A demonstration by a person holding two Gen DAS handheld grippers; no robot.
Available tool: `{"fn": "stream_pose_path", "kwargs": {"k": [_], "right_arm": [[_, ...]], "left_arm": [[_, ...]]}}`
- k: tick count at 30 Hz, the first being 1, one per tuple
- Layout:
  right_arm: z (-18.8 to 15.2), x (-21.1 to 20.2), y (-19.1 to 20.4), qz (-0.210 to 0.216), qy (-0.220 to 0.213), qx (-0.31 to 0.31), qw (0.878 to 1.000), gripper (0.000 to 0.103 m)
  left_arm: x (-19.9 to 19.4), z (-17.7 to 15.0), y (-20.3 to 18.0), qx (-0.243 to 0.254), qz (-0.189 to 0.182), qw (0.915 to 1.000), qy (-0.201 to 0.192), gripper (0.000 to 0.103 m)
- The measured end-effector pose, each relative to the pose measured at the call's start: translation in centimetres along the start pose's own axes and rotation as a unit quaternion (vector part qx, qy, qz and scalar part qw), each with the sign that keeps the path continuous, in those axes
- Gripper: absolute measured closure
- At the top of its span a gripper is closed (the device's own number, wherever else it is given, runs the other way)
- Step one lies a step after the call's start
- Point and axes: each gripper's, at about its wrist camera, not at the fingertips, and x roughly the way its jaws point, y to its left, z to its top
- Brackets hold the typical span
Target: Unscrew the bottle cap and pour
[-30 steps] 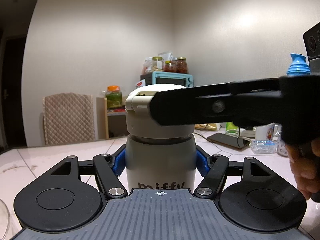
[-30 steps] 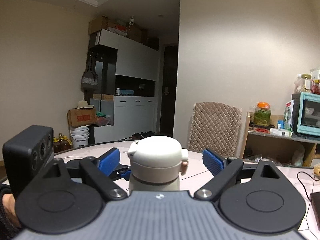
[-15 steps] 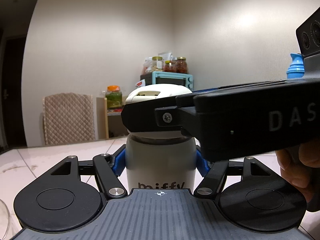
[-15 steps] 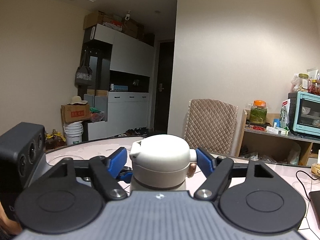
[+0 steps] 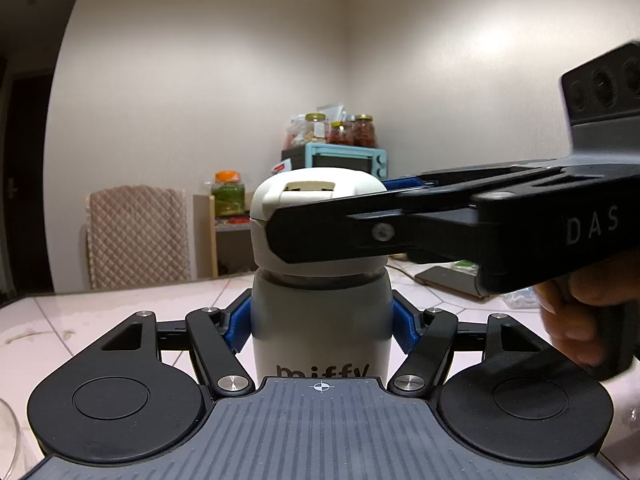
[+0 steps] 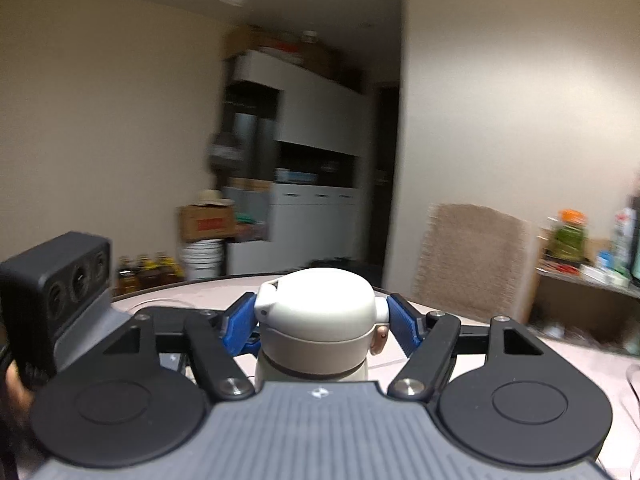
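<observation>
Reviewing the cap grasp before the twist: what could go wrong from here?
1. The right gripper pads sit on the domed cap, whose side lug meets one pad; the jaws may slip.
2. The left gripper holds the smooth bottle body; it may spin along.

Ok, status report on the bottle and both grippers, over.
Left gripper shut on bottle body, upright on table. Right gripper jaws have just closed onto cap, pads touching. Cap still seated. Nothing in the way.
</observation>
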Motion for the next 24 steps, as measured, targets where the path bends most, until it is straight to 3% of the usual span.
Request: {"fn": "stream_pose_path", "kwargs": {"k": [9,13,19,21,24], "right_arm": [[0.7,0.1,-2.7,0.095,0.004,-0.016,0.995,0.031],[1.1,0.2,-3.1,0.112,0.003,-0.025,0.993,0.031],[1.5,0.0,-2.2,0.098,0.004,-0.035,0.995,0.030],[1.5,-0.2,-1.9,0.088,0.004,-0.030,0.996,0.019],[1.6,-0.7,-1.4,0.065,-0.006,-0.017,0.998,0.018]], "left_arm": [[0.1,0.0,0.2,0.000,0.000,1.0000,-0.001,0.031],[0.2,-0.4,0.2,0.000,0.000,1.0000,-0.001,0.031],[0.3,0.1,0.2,0.001,0.000,1.0000,-0.001,0.031],[0.2,0.0,0.3,0.000,0.000,1.0000,-0.001,0.031],[0.2,0.0,0.1,0.001,0.000,1.0000,-0.001,0.031]]}}
